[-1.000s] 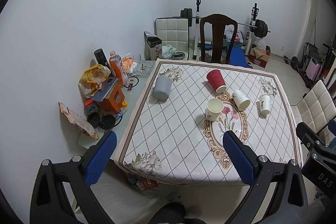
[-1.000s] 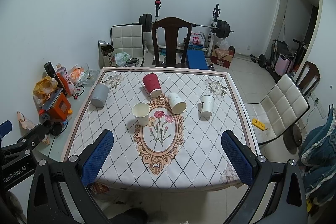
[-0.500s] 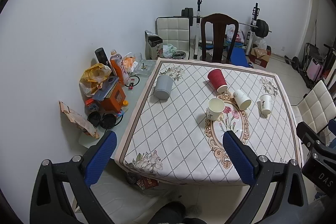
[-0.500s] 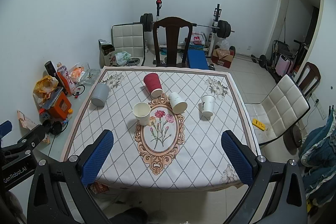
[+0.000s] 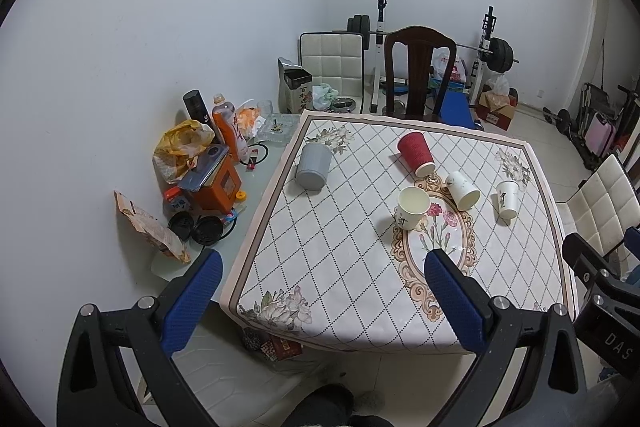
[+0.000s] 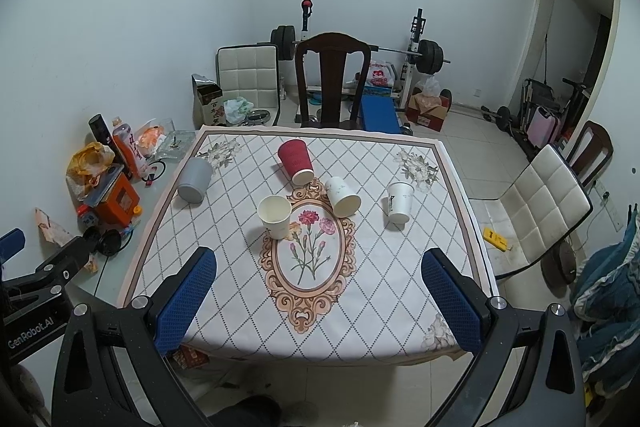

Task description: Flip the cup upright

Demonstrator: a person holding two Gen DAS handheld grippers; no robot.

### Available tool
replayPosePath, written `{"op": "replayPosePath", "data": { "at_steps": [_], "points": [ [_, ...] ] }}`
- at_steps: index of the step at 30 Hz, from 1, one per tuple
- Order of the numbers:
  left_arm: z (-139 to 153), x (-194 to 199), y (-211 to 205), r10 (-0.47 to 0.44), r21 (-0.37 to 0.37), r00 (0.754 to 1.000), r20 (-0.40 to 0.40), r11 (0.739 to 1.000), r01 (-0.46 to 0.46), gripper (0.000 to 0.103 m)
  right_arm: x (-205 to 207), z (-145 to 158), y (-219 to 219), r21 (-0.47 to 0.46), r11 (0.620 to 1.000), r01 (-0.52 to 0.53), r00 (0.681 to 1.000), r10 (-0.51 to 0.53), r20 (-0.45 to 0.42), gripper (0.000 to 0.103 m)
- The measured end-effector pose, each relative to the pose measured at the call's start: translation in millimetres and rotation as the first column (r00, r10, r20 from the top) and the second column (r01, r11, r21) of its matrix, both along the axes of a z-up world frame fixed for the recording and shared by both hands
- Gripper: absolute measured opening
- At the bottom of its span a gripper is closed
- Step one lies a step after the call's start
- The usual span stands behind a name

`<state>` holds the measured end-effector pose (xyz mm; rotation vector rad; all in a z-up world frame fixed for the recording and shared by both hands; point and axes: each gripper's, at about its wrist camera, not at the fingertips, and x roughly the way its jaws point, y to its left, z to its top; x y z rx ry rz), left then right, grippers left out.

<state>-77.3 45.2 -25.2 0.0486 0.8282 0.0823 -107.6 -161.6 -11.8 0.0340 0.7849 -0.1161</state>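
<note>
Tablecloth first: your square table [image 6: 360,307] wears a white diamond-patterned cloth with a floral oval medallion [image 6: 308,251] at its middle, and a dark wooden chair [image 6: 332,79] stands at its far side. Both your grippers hang above the near edge, well apart from every cup. Your left gripper [image 5: 320,291] has its blue-padded fingers [image 5: 192,303] spread wide with nothing between them, and your right gripper [image 6: 320,291] is the same, jaws wide and empty.

On the cloth, the grey cylindrical cup [image 6: 195,180] lies on its side near the far left corner. The red ribbed paper cup [image 6: 296,161] lies tipped over at the far middle, its mouth toward you. A cream paper cup [image 6: 275,215] stands upright, mouth up, at the medallion's left rim. Just right of it a white paper cup [image 6: 341,196] lies on its side, mouth toward you (it touches the medallion's upper border). Further right, a smaller white printed paper cup [image 6: 399,202] sits tilted; whether it rests upside down you cannot tell.
</note>
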Motion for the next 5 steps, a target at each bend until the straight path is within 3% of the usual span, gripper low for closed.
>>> {"op": "replayPosePath", "data": {
  "at_steps": [5],
  "points": [
    [0.4, -3.6, -0.1, 0.0, -0.005, 1.0, 0.002, 1.0, 0.0, 0.103, -1.2, 0.9, 1.4, 0.001, 1.0, -0.007, 1.0, 0.007, 0.001, 0.103]
  ]
}}
